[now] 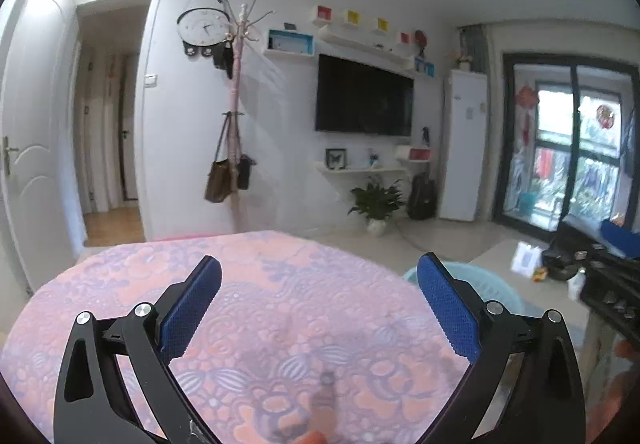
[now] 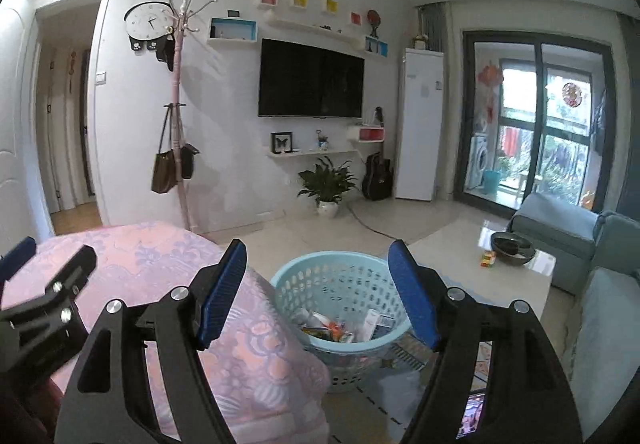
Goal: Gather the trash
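Note:
My left gripper (image 1: 320,272) stands wide open over a pink flowered quilted cover (image 1: 280,284), with nothing between its blue pads. A small blurred greyish item (image 1: 326,392) lies on the cover near the bottom edge; I cannot tell what it is. My right gripper (image 2: 317,248) is open too, hanging above a light blue plastic basket (image 2: 340,272) on the floor beside the covered surface. Wrappers and small boxes (image 2: 340,328) lie in the basket. The left gripper (image 2: 48,260) shows at the left edge of the right wrist view, over the pink cover (image 2: 152,256).
A low pale coffee table (image 2: 460,248) right of the basket carries a dark bowl (image 2: 512,244) and a small colourful item (image 2: 488,258). A blue-grey sofa (image 2: 600,284) is at the right. A potted plant (image 2: 326,180), a guitar (image 2: 376,174) and a coat stand (image 2: 178,116) line the far wall.

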The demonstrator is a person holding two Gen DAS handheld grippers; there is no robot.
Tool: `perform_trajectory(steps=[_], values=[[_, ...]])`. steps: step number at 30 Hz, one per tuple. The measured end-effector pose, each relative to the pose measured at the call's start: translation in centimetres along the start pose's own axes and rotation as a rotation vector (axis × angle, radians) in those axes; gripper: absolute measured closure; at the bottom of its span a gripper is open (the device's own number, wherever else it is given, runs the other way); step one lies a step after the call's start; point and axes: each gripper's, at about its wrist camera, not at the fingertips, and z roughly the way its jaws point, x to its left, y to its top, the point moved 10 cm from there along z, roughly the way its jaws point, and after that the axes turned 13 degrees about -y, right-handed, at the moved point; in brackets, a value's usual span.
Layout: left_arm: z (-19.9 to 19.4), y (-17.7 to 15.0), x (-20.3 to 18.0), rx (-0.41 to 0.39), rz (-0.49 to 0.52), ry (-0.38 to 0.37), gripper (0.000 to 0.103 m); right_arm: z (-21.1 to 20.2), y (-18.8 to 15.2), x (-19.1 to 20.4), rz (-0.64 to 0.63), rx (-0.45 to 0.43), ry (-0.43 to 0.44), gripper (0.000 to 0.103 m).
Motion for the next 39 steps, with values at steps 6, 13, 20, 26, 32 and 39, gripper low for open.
perform_trajectory(steps=[6,13,20,26,32,39], values=[[0.2,-0.2,0.9,0.028,-0.040,0.034,0.008,1.2,-0.8,-0.7,0.044,0.047,0.028,0.033],[0.5,-0.8,0.9,0.046,-0.028,0.040,0.008,1.4,-1.1,-0.5,0.014,0.031,0.011,0.033],[0.9,-1.4,0.7,0.071,-0.037,0.043,0.008,1.6,-2.1,0.0,-0.007,0.049,0.013,0.033],[0.9,-1.7,0.6,0.075,-0.055,0.028,0.008,1.8,-2.4,0.1,-0.016,0.060,0.016,0.033],[0.8,-1.7,1.1,0.076,-0.074,0.025,0.008,1.8,-2.4,0.3,-0.022,0.067,0.020,0.033],[0.9,-1.8,1.5,0.083,-0.102,0.018,0.008,1.9,-2.6,0.5,-0.025,0.077,0.026,0.033]])
